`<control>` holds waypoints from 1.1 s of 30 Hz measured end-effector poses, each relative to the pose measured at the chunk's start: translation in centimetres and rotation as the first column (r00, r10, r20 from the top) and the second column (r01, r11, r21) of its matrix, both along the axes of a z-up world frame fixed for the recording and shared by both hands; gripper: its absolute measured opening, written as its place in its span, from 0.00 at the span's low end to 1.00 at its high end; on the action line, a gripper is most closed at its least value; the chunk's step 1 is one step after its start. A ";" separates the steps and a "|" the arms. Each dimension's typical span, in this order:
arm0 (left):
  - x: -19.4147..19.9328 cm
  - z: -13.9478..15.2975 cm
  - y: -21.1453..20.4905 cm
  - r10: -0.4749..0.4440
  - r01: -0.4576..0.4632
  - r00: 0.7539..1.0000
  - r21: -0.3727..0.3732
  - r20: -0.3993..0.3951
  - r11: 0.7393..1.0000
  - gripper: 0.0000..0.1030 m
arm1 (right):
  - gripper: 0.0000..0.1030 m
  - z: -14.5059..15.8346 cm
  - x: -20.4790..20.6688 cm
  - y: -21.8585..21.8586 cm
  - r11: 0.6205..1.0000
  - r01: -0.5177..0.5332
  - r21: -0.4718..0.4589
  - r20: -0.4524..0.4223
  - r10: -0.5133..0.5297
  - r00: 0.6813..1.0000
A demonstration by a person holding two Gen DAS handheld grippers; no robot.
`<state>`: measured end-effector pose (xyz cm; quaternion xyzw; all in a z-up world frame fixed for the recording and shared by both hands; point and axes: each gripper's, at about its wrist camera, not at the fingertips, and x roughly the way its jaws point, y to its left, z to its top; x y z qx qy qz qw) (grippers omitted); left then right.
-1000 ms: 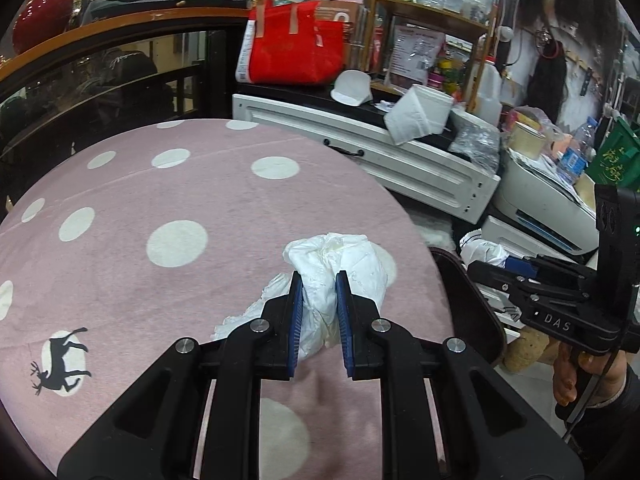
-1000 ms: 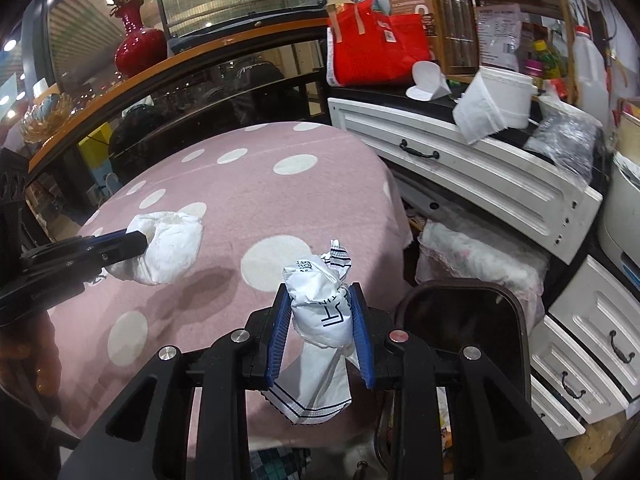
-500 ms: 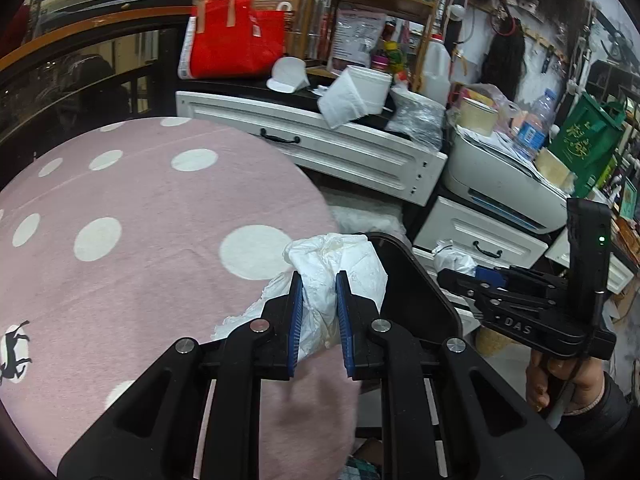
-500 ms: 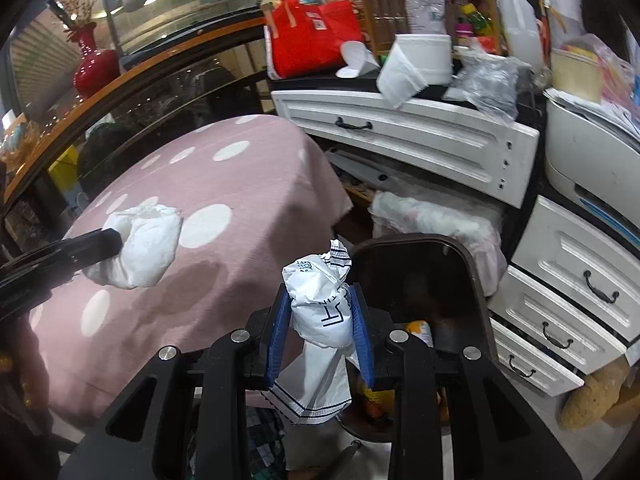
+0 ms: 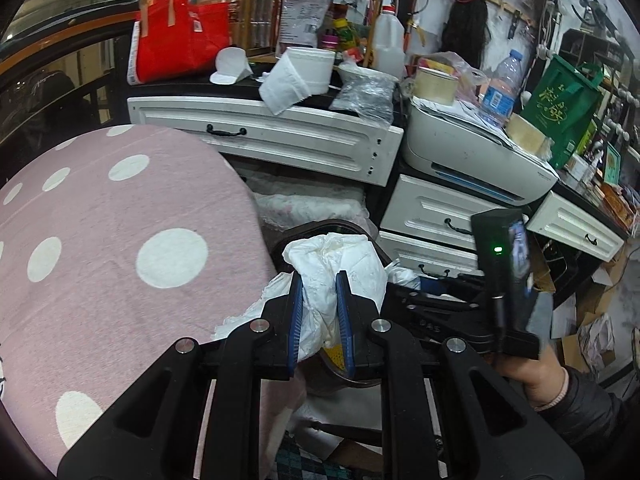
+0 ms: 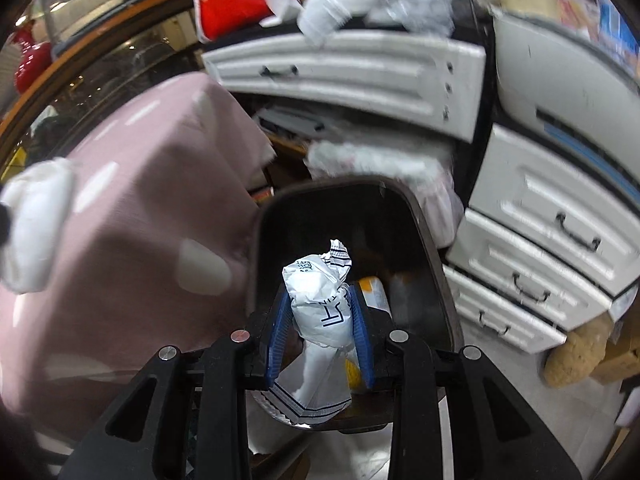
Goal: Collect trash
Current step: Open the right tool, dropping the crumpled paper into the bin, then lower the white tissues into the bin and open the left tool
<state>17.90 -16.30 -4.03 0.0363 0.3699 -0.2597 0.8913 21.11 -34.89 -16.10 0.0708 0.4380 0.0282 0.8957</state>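
Since the earlier frames both grippers are swinging off the pink polka-dot desk [image 5: 120,240] and toward the dark trash bin [image 6: 424,240] standing just beside its edge, the right one dropping lower over the bin's mouth. The left gripper [image 5: 319,312] is clamping a crumpled white tissue wad [image 5: 340,268], which is hanging over the near rim of the bin at the desk's edge. The right gripper [image 6: 322,320] is pinching a crumpled printed paper wrapper [image 6: 320,300] directly above the bin's open mouth, where some yellow-and-white rubbish is already lying. The step in hand appears to be the carry-and-drop: both pieces are lifted and neither is released yet. The next move is likely calling for the right jaws to part so the wrapper falls inside, and for the left gripper to travel a little further over the opening before letting go, so the tissue is not landing on the rim or floor. Counted: two grippers, two held pieces of trash, one bin, one desk.
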 end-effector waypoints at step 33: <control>1.3 -3.9 -8.3 -0.144 0.150 0.986 0.081 -0.079 0.985 0.16 | 0.71 0.0 -3.1 -5.4 0.976 0.216 0.005 0.043 -0.216 0.975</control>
